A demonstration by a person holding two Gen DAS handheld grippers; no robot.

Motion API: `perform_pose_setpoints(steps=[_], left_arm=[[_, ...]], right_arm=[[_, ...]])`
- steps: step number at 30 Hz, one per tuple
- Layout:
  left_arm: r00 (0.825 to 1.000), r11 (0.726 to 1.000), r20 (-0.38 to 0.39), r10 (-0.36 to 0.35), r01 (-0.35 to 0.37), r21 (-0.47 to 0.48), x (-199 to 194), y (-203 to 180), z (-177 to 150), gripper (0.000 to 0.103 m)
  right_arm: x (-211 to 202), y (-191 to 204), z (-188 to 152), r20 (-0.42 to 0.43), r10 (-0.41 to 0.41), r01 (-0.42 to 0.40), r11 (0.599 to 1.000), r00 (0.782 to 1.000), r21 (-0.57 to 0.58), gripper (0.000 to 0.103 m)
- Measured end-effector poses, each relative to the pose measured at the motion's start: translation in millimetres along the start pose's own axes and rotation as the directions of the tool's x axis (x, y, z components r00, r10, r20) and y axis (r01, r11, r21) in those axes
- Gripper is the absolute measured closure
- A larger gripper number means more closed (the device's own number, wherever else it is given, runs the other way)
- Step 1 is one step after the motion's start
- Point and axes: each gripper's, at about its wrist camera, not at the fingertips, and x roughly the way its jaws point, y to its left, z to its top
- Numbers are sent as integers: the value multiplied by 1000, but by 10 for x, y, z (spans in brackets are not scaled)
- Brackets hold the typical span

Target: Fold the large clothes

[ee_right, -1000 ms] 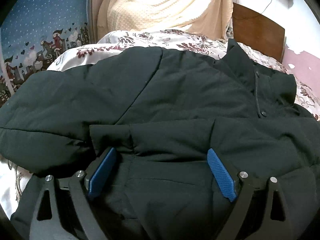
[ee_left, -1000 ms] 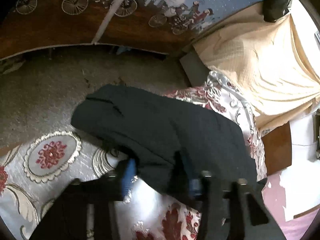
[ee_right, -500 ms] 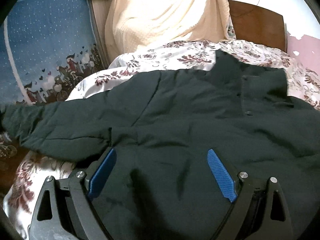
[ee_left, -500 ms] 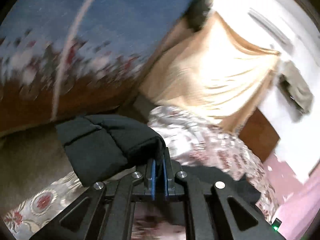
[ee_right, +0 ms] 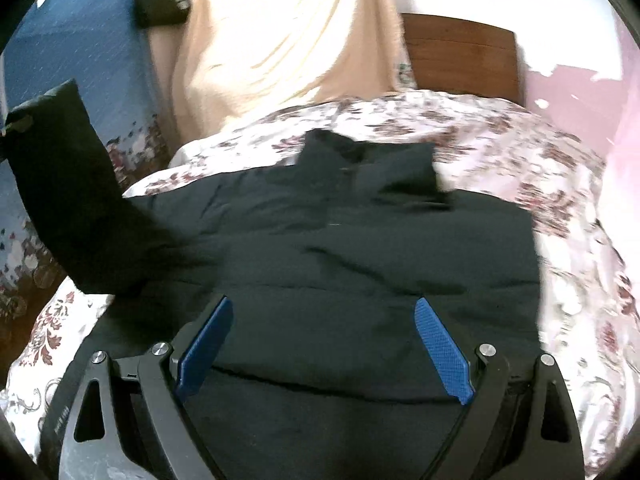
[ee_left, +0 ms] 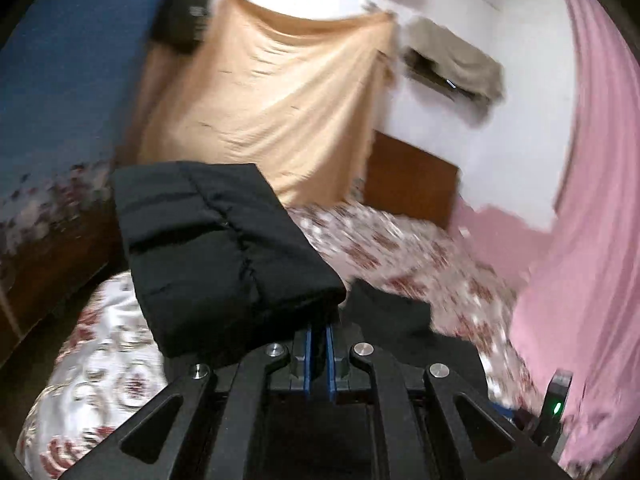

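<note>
Left wrist view is showing our left gripper (ee_left: 318, 330) with its two blue pads pressed almost together, and a fold of the black jacket (ee_left: 224, 248) is sitting between them. The gripped part is a sleeve; it is standing up and away from the bed (ee_left: 420, 248), and its free end is pointing toward the blue wall hanging (ee_left: 60, 92) on the left. We are seeing the quilted seams on the sleeve clearly, while the background is blurred.

Right wrist view is showing our right gripper (ee_right: 320, 344) with its fingers spread wide and nothing between them. It is hovering over the lower part of the jacket (ee_right: 360, 248), but we cannot tell whether the pads (ee_right: 440, 344) are touching the cloth. The body of the jacket is lying flat in the middle of the bed (ee_right: 540, 160), with its collar pointing toward the head end, where the wooden headboard (ee_right: 460, 56) is standing. The lifted sleeve (ee_right: 68, 200) is rising at the left edge of the bed, above the floral bedspread (ee_right: 52, 328).

A beige cloth (ee_right: 280, 32) is hanging behind the head end of the bed, and a pink curtain (ee_left: 592, 240) is hanging beside the right edge of the bed.
</note>
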Motion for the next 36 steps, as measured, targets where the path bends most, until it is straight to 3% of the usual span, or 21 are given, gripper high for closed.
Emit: perform_pose_setpoints(steps=[4,9,14,18,22,24,25,26,29,33,34,36], left_arm=[[996,995,-69,-52,58,80,231,-485,-232,97],[975,966,-187,-117,155,204,499,-1061,-740,97],[932,935,-328,-155,246,257,775,-1376,-1268,97],[893,933,-426,-142,265,243,968,-1445,-1524,95],[852,920,-486,-196,331,209,1012,-1383,-1694,75],[845,911,-493,-210,352,216,996,-1386,-1741,57],[842,905,-489,-229,369,211,982,-1393,-1749,37],[843,903,-480,-242,377,207,951,-1392,-1751,32],[836,894,-477,-273,403,196,869,-1384,-1760,25],[837,909,-476,-269,385,163,738,-1268,-1746,24],[845,917,-471,-253,365,161,713,-1237,-1739,23],[861,935,-456,-225,322,147,624,-1124,-1702,22]], right_arm=[[-138,-527,-113,12,-32,31,997,999,65,13],[-233,-1046,-320,7,-64,62,987,998,149,13],[-192,-1455,-531,-17,-76,78,969,997,234,13],[-97,-1651,-644,-16,-26,30,952,1000,303,13],[8,-1736,-678,12,69,-69,928,998,366,13],[38,-1708,-694,31,110,-114,915,993,386,13],[66,-1706,-697,39,130,-135,909,991,395,13],[100,-1682,-693,46,159,-164,900,986,404,13],[181,-1613,-702,73,255,-261,865,964,428,13],[374,-1580,-770,97,393,-384,766,914,515,13],[432,-1570,-792,85,400,-381,755,912,533,13],[527,-1521,-837,22,346,-305,792,938,530,13]])
